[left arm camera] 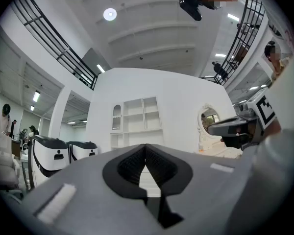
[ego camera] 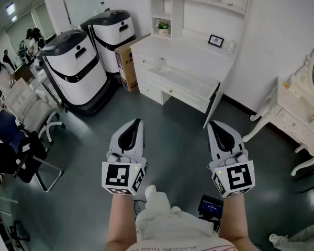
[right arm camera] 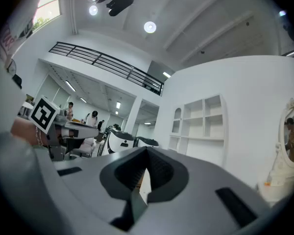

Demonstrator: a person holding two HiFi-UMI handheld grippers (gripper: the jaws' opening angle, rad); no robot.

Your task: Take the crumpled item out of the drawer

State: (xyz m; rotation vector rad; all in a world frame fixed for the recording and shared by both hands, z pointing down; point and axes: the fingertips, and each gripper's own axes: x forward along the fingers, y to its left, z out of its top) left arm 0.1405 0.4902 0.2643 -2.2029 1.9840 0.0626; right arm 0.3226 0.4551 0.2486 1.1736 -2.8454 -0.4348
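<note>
Grey floor (ego camera: 170, 140) is separating the empty left claw (ego camera: 136, 122) and right claw (ego camera: 213, 124), both pressed together, from the white wooden desk's (ego camera: 199, 56) long open drawer (ego camera: 183, 83), lying well ahead and seemingly nearer the right claw, its crumpled item indiscernible.

The wide drawer (ego camera: 188, 91) of the white desk (ego camera: 196, 51) stands pulled open.

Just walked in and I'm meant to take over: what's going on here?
A person stands on the open floor holding a left gripper and a right gripper out in front, both shut and empty. They face a white desk some way ahead, where one drawer looks pulled out. Neither gripper is near it, and no crumpled item can be made out from here.
</note>
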